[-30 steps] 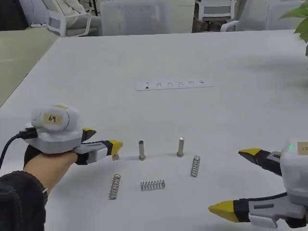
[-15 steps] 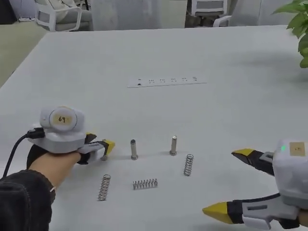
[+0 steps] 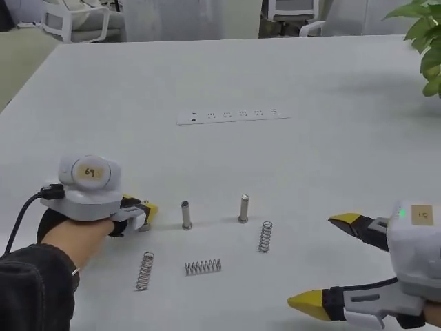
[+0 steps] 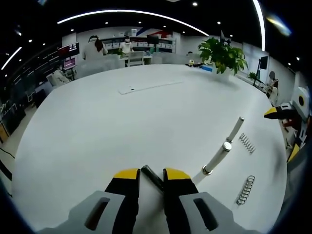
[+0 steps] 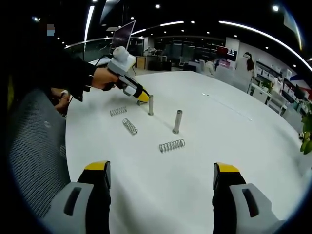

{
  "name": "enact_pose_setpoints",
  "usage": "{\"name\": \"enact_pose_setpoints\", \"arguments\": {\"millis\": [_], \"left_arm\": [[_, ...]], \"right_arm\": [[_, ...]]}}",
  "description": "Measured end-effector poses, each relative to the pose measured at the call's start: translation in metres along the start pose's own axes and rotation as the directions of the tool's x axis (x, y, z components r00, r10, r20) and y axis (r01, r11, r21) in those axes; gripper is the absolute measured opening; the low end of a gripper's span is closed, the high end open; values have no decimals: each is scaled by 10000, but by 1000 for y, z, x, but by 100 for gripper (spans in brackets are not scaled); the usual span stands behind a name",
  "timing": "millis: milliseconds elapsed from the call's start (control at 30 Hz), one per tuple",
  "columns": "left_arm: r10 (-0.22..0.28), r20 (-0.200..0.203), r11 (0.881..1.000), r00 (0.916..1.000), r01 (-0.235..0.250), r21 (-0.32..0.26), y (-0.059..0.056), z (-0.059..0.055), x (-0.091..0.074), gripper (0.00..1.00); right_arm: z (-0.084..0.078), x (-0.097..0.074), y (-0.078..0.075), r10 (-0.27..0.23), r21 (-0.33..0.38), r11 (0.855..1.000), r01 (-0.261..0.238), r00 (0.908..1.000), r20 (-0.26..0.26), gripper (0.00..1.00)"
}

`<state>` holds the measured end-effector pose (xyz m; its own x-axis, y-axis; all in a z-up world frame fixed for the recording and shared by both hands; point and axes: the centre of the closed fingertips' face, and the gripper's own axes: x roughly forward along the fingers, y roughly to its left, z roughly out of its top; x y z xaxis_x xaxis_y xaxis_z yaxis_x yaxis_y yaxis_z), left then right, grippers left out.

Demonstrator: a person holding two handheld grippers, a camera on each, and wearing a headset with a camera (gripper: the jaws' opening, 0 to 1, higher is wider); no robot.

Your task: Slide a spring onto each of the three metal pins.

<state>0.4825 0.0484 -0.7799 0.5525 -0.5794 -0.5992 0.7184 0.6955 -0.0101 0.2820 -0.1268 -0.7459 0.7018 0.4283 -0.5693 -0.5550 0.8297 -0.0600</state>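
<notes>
Three metal pins stand in a row on the white table. My left gripper [image 3: 143, 211] is shut on the left pin [image 4: 152, 178], which stands between its yellow tips. The middle pin [image 3: 185, 215] and right pin [image 3: 244, 208] stand free and bare. Three springs lie loose in front of them: one at the left [image 3: 144, 270], one in the middle [image 3: 202, 267], one at the right [image 3: 265, 236]. My right gripper [image 3: 322, 261] hangs open to the right of the springs, holding nothing. From the right gripper view, the springs [image 5: 172, 145] and pins [image 5: 177, 121] lie ahead of its wide jaws.
A white power strip [image 3: 232, 115] lies flat farther back on the table [image 3: 331, 138]. A potted plant [image 3: 424, 41] stands at the far right edge. Office chairs stand beyond the far edge.
</notes>
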Motion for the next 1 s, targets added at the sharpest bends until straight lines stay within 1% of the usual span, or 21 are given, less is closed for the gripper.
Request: {"name": "enact_pose_setpoints", "arguments": {"millis": [200,267,333,400,600,700,867,1000], "left_arm": [[2,-21,10000,10000,-2,1,1,0,0,10],[-6,-42,9999,10000,7,108,1,0,-1,8],[46,-86,9995,10000,-44,325,2,0,-2,4],[47,-113,9992,9999,-42,385,2,0,-2,2],[62,-204,9983,9998,-50,585,1,-1,-3,3],[81,-332,9976,9994,-58,691,1,-2,-2,5],[118,-571,9971,9983,-74,759,1,-4,0,4],[97,-656,9966,9978,-43,820,0,-5,0,4]], "right_arm": [[0,0,0,-1,18,10000,1,10000,-5,85],[0,0,0,-2,28,10000,2,10000,17,85],[1,0,-1,-20,57,10000,20,10000,41,85],[1,-1,-1,-28,72,10000,27,10000,61,85],[1,-1,-1,-1,87,10000,0,10000,85,84],[2,0,-1,-1,109,9999,0,10000,100,84],[1,-1,-2,-24,116,9999,23,9999,98,83],[3,-2,-3,-84,127,9999,82,9998,169,83]]}}
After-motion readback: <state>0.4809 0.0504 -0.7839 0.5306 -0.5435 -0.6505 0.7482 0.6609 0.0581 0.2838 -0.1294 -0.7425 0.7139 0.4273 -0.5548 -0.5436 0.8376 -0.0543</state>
